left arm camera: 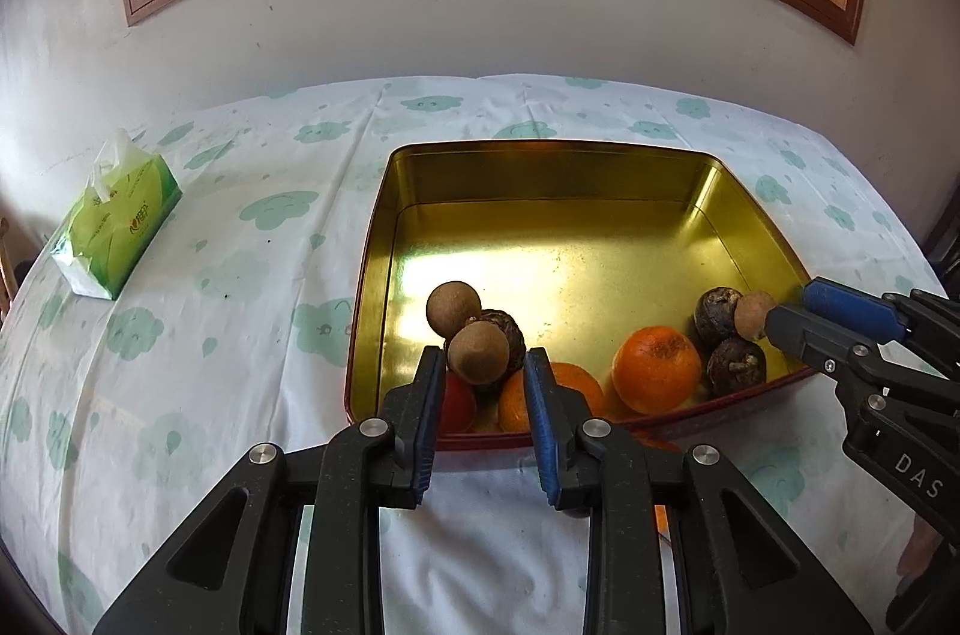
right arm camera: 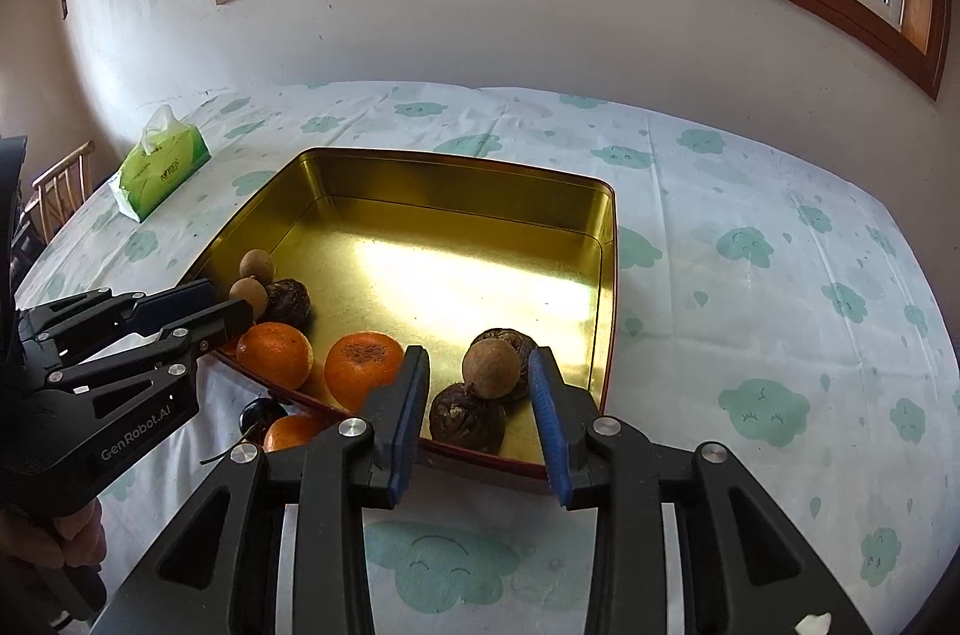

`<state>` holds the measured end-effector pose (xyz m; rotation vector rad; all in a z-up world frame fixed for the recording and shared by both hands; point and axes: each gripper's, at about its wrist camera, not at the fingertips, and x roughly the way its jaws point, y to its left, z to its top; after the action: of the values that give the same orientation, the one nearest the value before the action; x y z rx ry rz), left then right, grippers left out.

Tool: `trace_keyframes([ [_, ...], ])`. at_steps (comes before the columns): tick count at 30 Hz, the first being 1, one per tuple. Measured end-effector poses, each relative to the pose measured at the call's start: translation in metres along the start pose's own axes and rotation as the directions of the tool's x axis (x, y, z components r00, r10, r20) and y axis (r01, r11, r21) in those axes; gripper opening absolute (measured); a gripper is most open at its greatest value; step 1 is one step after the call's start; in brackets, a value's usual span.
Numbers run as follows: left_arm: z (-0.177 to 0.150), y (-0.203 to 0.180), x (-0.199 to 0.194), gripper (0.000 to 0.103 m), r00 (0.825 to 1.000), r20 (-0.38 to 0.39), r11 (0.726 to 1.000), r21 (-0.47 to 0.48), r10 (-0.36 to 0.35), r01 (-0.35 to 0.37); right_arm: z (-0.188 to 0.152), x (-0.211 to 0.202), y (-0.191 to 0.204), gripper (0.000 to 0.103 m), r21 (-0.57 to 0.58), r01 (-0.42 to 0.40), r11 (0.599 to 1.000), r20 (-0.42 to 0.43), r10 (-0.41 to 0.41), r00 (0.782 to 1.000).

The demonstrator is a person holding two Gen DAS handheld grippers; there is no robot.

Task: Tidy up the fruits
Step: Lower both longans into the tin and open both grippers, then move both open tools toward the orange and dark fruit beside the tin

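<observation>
View along both tools at the near edge of the gold tin [left arm camera: 384, 227], which sits on the cloud-print tablecloth [left arm camera: 252, 275].

(a) My left gripper [left arm camera: 483, 365] is released, jaws a little apart. A tan longan [left arm camera: 474, 350] sits between its tips, on top of a dark water chestnut [left arm camera: 510, 335] in the tin's near left corner. A sliver of gap shows beside the fruit, so I judge it free of the pads.

(b) My right gripper [right arm camera: 478, 380] is likewise released around a second longan [right arm camera: 492, 368]. This one is perched on two water chestnuts [right arm camera: 468, 419] in the near right corner, with clearance on both sides.

(c) Mandarins [right arm camera: 363, 365] lie between the two groups. Another mandarin [right arm camera: 288, 432] and a small dark fruit [right arm camera: 258, 413] that I cannot identify remain on the cloth outside the tin's near wall.

The step in hand appears to be letting go after placement. To do it well, I would widen each pair of jaws evenly, then draw the tools straight back along their own line. Both longans rest on rounded fruit and could roll at a sideways nudge. The tissue pack [left arm camera: 114, 227] is well apart and no obstacle.
</observation>
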<state>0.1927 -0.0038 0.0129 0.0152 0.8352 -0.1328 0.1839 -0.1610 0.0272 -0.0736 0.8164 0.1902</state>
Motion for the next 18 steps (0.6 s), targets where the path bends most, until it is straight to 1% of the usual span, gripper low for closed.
trace_keyframes([
  [3, -0.008, 0.000, -0.017, 0.030, 1.000, 0.027, 1.000, 0.006, 0.002, -0.002, -0.010, -0.012, 0.002, 0.033, -0.006, 0.003, 1.000, 0.003, -0.003, 1.000],
  [5, -0.015, 0.001, -0.026, 0.031, 1.000, 0.028, 1.000, 0.008, 0.003, -0.003, -0.018, -0.018, 0.004, 0.033, -0.010, 0.005, 1.000, -0.004, -0.005, 1.000],
  [8, -0.030, 0.005, -0.035, 0.031, 1.000, 0.021, 1.000, 0.005, 0.000, 0.000, -0.031, -0.024, 0.007, 0.033, -0.023, 0.014, 1.000, -0.019, -0.014, 1.000],
  [12, -0.054, 0.014, -0.039, 0.031, 1.000, -0.008, 1.000, -0.003, 0.019, -0.019, -0.050, -0.024, 0.013, 0.033, -0.023, 0.009, 1.000, -0.050, -0.010, 0.999],
  [18, -0.080, 0.034, -0.038, 0.031, 0.998, -0.042, 0.997, -0.044, 0.056, -0.058, -0.066, -0.015, 0.020, 0.033, 0.007, -0.037, 0.999, -0.093, 0.038, 0.995],
])
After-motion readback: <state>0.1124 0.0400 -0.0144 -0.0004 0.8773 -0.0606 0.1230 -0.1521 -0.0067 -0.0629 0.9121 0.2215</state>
